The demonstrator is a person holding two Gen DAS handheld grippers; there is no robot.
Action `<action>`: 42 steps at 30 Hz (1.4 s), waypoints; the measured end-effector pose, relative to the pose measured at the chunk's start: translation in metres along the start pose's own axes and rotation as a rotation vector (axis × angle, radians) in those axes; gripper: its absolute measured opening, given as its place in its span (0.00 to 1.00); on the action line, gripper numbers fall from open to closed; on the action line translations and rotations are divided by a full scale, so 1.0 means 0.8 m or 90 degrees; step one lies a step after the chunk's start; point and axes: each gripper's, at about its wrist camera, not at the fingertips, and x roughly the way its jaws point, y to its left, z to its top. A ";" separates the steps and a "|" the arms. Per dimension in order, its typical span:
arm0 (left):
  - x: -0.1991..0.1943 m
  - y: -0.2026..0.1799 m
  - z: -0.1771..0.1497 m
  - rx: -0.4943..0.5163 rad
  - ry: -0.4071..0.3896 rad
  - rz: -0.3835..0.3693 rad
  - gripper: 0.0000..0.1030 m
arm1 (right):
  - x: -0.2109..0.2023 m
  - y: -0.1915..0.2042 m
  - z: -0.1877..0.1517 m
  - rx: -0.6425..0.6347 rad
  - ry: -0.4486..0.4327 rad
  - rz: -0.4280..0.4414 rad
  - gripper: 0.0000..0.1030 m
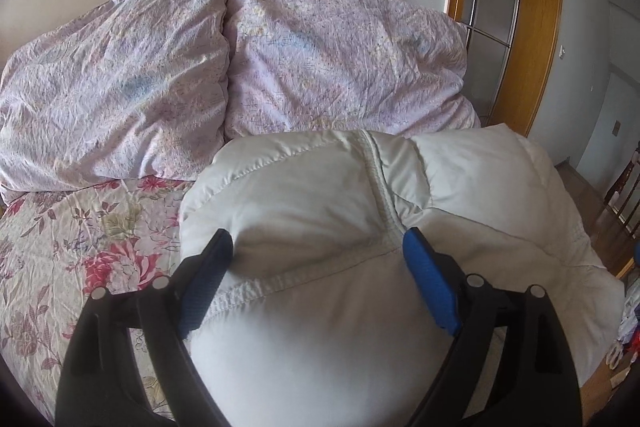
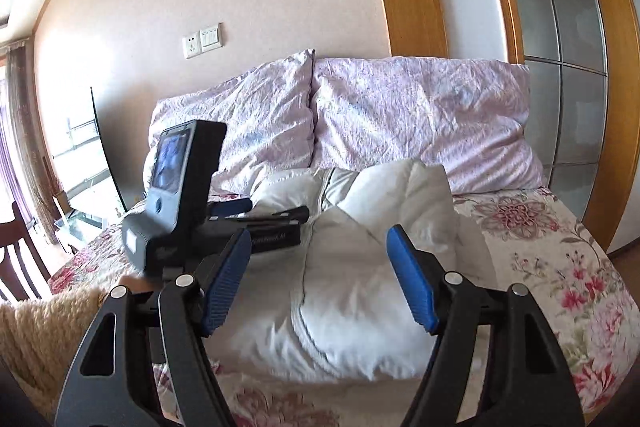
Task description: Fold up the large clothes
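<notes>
Resting at frame centre on the bed (image 2: 560, 247), the white padded jacket (image 1: 320, 195) sits between both grippers' open jaws: left gripper (image 1: 318, 247), right gripper (image 2: 318, 247).

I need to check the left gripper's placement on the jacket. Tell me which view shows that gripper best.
The right wrist view: it shows the left gripper whole from outside, with its camera body, lying low on the white padded jacket. The left wrist view shows only its own blue fingers, spread open around a bulge of the jacket.

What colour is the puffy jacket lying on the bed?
White. The puffy jacket shows best in the left wrist view, lying on the floral bedsheet.
</notes>
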 end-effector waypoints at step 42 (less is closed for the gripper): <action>0.066 -0.012 -0.020 0.050 0.046 0.087 0.98 | 0.192 -0.126 -0.064 0.108 0.160 -0.077 0.53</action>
